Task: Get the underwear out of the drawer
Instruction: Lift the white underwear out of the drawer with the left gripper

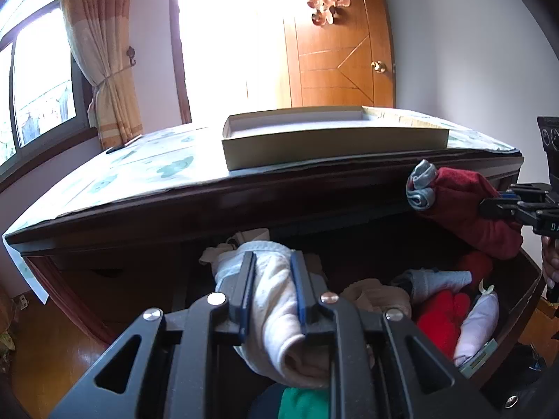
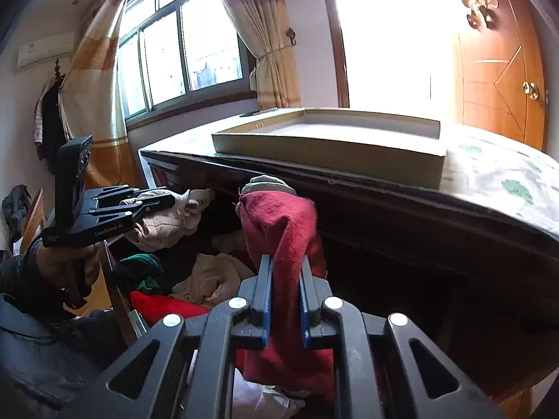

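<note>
My left gripper (image 1: 271, 262) is shut on a cream-white rolled piece of underwear (image 1: 279, 314), lifted above the open drawer (image 1: 517, 300). In the right wrist view the same left gripper (image 2: 167, 199) shows at the left, clamping the beige garment (image 2: 164, 223). My right gripper (image 2: 284, 262) is shut on a dark red piece of underwear (image 2: 279, 223) with a grey band on top, held just under the dresser's edge. From the left wrist view, that red garment (image 1: 464, 206) hangs at the right, in the right gripper (image 1: 489, 206). More folded clothes (image 1: 440, 314) fill the drawer.
The dark wooden dresser top (image 1: 139, 174) carries a patterned cloth and a shallow open cardboard box (image 1: 332, 139), also the box (image 2: 332, 146). Behind are a curtained window (image 2: 181, 56), a bright doorway and an orange wooden door (image 1: 339, 56). A person's hand (image 2: 66, 262) grips the left tool.
</note>
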The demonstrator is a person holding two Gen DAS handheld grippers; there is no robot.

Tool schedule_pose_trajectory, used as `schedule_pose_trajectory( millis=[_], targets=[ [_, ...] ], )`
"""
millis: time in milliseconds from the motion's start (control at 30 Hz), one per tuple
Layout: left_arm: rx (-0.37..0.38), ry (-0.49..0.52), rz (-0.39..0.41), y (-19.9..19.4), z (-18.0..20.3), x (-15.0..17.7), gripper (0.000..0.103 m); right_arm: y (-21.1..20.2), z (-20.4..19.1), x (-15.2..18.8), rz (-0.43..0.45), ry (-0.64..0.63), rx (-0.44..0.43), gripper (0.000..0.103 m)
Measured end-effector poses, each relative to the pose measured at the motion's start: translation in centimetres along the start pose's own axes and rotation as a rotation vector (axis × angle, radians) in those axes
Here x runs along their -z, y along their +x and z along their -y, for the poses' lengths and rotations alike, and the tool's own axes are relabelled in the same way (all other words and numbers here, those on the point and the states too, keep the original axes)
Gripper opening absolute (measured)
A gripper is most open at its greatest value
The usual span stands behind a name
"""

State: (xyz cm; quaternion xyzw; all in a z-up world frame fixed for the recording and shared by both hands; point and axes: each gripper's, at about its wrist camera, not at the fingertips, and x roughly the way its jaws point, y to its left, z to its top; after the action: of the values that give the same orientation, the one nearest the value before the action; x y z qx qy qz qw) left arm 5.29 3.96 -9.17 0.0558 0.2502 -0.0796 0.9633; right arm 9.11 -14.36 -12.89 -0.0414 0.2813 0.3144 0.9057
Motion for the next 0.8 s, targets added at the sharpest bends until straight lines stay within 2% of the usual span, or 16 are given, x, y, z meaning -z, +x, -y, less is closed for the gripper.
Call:
schedule_pose_trajectory(
  millis=[333, 800],
  targets=[
    [-0.003, 0.025, 0.078, -1.9, 0.9, 0.7, 0.017, -0.7, -0.2, 0.0, 0.050, -0.025, 0.001, 0.014],
    [-0.024, 0.089, 0.206, -4.7, 2.6, 0.0, 0.017, -1.8, -0.9, 0.4, 0.126, -0.066, 0.002, 0.014]
  ],
)
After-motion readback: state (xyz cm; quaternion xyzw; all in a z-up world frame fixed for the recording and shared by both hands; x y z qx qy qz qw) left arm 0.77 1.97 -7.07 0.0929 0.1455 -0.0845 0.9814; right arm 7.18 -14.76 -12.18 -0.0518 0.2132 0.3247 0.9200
